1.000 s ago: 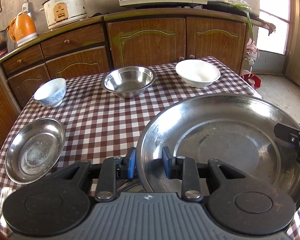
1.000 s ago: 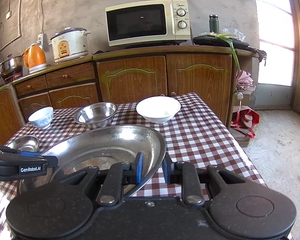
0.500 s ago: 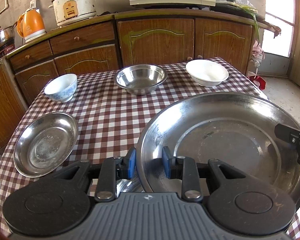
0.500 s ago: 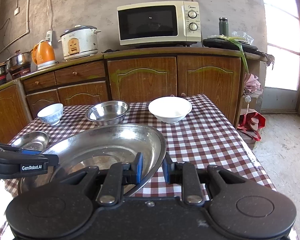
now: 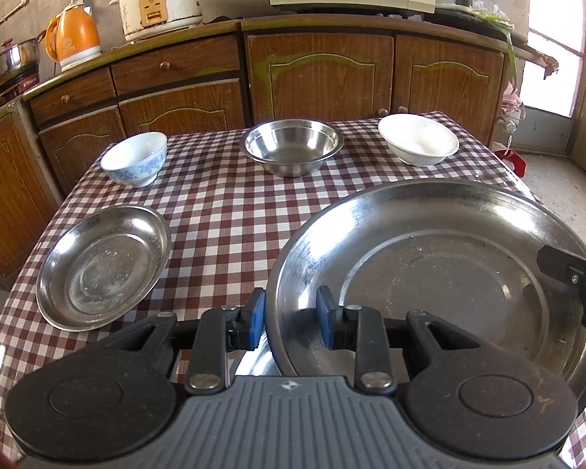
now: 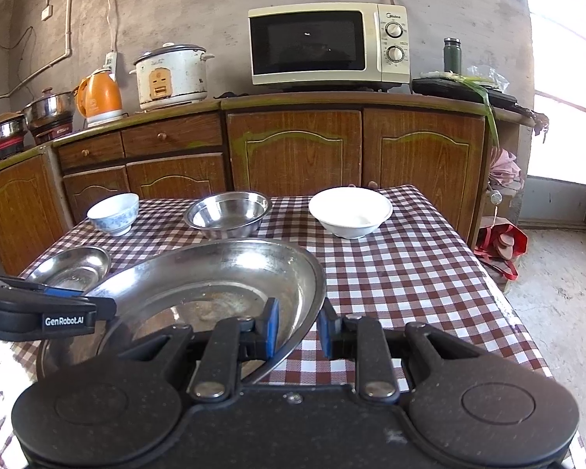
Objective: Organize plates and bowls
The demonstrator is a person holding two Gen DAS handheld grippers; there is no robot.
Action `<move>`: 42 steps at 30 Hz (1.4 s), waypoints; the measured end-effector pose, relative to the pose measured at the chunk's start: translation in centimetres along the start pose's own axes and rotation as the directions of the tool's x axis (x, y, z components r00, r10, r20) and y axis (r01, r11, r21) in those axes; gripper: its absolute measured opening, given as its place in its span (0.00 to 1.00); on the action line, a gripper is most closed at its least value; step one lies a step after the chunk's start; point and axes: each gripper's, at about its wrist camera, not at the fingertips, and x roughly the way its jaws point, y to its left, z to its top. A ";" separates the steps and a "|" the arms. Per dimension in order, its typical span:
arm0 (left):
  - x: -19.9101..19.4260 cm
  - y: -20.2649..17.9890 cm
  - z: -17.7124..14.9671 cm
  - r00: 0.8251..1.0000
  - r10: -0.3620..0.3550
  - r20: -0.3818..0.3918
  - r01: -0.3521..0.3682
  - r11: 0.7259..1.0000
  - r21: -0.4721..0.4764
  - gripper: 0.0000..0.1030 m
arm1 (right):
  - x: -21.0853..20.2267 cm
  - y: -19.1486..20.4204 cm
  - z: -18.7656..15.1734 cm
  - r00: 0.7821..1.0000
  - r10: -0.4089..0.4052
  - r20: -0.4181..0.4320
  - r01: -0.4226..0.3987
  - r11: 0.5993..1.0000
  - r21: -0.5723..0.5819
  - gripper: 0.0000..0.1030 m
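Steel fills the near right of the left wrist view: a large round stainless-steel plate (image 5: pixel 437 273) is held above the brown-and-white checked tablecloth (image 5: pixel 222 215), its near left rim pinched between the blue pads of the left gripper (image 5: pixel 291 314). The tip of the right gripper (image 5: pixel 574 277) is seen at the plate's right edge. A smaller round steel plate (image 5: pixel 101 265) lies on the cloth to the near left, just beside the held one but apart from it. Along the far side a blue-patterned white porcelain bowl (image 5: pixel 134 158), a stainless-steel bowl (image 5: pixel 293 150) and a wide white bowl (image 5: pixel 418 142) are lined up, well apart.

In the right wrist view the same large plate (image 6: pixel 215 293) is shown tilted, its right rim clamped between the pads of the right gripper (image 6: pixel 297 326); the left gripper (image 6: pixel 47 312) is seen at its left edge.

The step in hand is judged to be the two-handed carry of the large plate. A level lowering onto a bare patch of cloth is probably called for next, so that the smaller plate can be stacked on it.
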 end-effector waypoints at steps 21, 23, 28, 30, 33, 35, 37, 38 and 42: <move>0.3 1.7 -1.3 1.000 0.007 -0.030 -0.008 1.000 -0.027 0.30 | 0.3 1.8 -1.4 0.999 0.027 -0.039 -0.028 0.999 -0.028 0.28; 0.4 1.9 -1.5 0.999 0.006 -0.035 -0.007 1.000 -0.026 0.30 | 0.3 2.0 -1.6 0.999 0.030 -0.043 -0.031 0.999 -0.029 0.28; 0.6 2.2 -1.9 0.999 0.005 -0.047 -0.006 1.000 -0.027 0.30 | 0.4 2.4 -2.0 0.998 0.033 -0.056 -0.035 0.999 -0.036 0.29; 0.7 2.3 -2.0 0.999 0.007 -0.050 -0.008 1.000 -0.026 0.30 | 0.5 2.6 -2.2 0.998 0.034 -0.061 -0.037 0.999 -0.040 0.29; 0.8 2.5 -2.2 0.998 0.009 -0.056 -0.010 1.000 -0.024 0.30 | 0.6 2.8 -2.5 0.997 0.037 -0.071 -0.040 0.998 -0.043 0.29; 0.9 2.6 -2.5 0.998 0.008 -0.062 -0.009 1.000 -0.025 0.30 | 0.7 2.9 -2.7 0.996 0.038 -0.076 -0.042 0.998 -0.045 0.29; 1.0 2.8 -2.7 0.998 0.006 -0.068 -0.008 1.000 -0.026 0.30 | 0.8 3.1 -2.9 0.996 0.039 -0.082 -0.043 0.998 -0.047 0.29; 1.0 2.9 -2.8 0.998 0.006 -0.070 -0.008 1.000 -0.025 0.30 | 0.8 3.2 -3.0 0.996 0.039 -0.084 -0.043 0.998 -0.048 0.29; 1.3 3.1 -3.3 0.997 0.009 -0.081 -0.011 1.000 -0.020 0.30 | 1.1 3.5 -3.6 0.994 0.041 -0.104 -0.047 0.997 -0.055 0.29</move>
